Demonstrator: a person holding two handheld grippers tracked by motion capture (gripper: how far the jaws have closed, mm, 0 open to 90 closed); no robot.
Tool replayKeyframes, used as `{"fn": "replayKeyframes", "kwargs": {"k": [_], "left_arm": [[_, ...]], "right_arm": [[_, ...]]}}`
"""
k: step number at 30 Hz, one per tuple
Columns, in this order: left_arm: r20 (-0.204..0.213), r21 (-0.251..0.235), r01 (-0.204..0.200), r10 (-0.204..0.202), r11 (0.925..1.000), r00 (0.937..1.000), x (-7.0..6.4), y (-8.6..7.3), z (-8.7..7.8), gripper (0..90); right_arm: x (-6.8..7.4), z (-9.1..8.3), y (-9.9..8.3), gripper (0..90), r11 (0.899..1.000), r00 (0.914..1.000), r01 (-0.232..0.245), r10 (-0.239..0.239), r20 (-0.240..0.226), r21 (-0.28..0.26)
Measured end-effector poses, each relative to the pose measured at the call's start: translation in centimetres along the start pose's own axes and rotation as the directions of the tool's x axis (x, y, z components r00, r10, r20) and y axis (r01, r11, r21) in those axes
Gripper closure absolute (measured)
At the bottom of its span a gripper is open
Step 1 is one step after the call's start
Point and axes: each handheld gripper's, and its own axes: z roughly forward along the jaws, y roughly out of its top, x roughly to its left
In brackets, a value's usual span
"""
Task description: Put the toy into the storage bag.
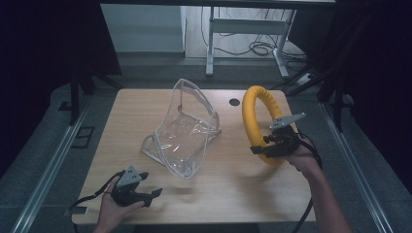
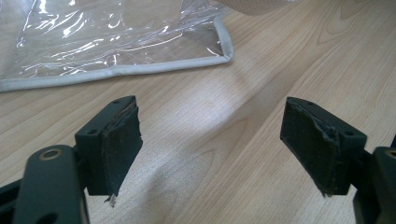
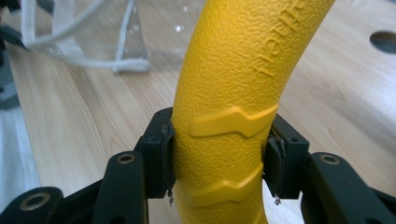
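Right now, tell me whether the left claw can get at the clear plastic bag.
Probably yes. The left claw is open, low over the table, and only bare wood lies between it and the clear plastic bag, whose trimmed edge is just ahead in the left gripper view.

Each black tool (image 1: 145, 194) carries a grey three-cornered plate, a trailing black cable and worn pads (image 2: 122, 154).

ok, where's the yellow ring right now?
In the high view the yellow ring stands upright at the table's right side, right of the clear bag, clamped low down by the right gripper; the left gripper is open.
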Motion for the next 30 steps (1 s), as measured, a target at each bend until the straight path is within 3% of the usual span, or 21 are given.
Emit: {"fn": "replayKeyframes", "kwargs": {"k": [15, 23, 30], "left_arm": [[-0.001, 0.003, -0.003, 0.003, 1.0, 1.0, 0.03, 0.0, -0.01, 20.1], [0.0, 0.002, -0.002, 0.002, 1.0, 1.0, 0.01, 0.0, 0.04, 20.1], [0.0, 0.006, -0.004, 0.004, 1.0, 1.0, 0.01, -0.01, 0.0, 20.1]], "right_arm": [[0.11, -0.38, 0.77, 51.5, 0.988, 0.9989, -0.046, 0.045, -0.013, -0.15], [0.22, -0.32, 0.84, 51.4, 0.972, 0.9971, -0.076, 0.074, -0.019, -0.221], [0.45, -0.04, 0.77, 51.4, 0.947, 0.9951, -0.097, 0.099, -0.011, -0.305]]}}
